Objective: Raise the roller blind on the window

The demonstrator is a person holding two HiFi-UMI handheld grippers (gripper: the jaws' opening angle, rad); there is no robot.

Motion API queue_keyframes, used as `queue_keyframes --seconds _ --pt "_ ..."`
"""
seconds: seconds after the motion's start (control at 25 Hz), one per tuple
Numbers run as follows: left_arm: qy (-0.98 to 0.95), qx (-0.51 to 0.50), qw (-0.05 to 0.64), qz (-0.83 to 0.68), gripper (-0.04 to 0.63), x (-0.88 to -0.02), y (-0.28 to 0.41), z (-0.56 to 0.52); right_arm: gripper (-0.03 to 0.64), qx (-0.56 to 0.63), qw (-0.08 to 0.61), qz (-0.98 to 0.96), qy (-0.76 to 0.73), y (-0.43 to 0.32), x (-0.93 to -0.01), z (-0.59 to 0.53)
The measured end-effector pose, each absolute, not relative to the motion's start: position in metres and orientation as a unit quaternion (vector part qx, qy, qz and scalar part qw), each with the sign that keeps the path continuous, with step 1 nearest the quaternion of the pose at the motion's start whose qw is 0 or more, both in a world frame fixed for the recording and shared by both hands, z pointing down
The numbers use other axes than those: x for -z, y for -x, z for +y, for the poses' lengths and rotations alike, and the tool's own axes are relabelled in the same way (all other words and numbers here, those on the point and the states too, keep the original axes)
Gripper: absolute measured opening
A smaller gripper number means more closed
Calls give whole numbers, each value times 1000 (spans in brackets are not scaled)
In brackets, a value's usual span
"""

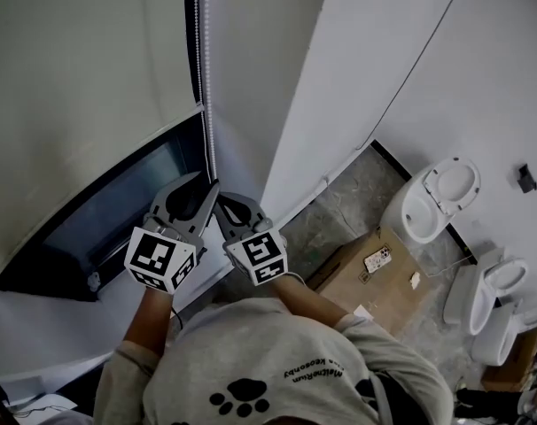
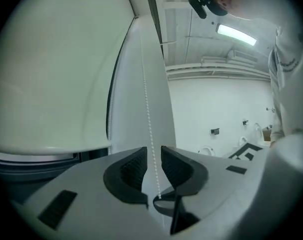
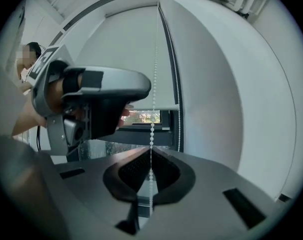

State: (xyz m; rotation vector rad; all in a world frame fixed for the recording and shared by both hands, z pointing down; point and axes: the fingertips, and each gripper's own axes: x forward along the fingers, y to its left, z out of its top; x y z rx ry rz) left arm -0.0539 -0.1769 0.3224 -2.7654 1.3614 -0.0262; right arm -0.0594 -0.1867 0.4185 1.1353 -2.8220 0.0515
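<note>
Right gripper (image 3: 150, 159) jaws pinched together on bead chain (image 3: 152, 126); left gripper (image 2: 152, 159) higher up, jaws apart, same chain between them unpressed. Roller blind (image 3: 126, 59) covering upper window (image 3: 141, 118), glass bare below hem. Toilet (image 1: 432, 197) and cardboard box (image 1: 370, 277) nearby.

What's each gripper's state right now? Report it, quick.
Left gripper: open, bead chain between its jaws, ungripped.
Right gripper: shut on bead chain.
</note>
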Motion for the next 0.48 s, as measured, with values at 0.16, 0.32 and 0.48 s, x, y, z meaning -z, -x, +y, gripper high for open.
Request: queue_keyframes --seconds 0.16,0.32,0.48 --pt "899 5 39 436 91 -292 49 -191 11 -17 53 -926 -374 60 -416 -190" --pt "900 -4 61 431 91 -261 45 -201 11 -17 54 -926 -373 60 -415 -192" --pt "900 -7 71 430 53 -241 44 -203 11 -13 53 -926 -373 60 -416 -187"
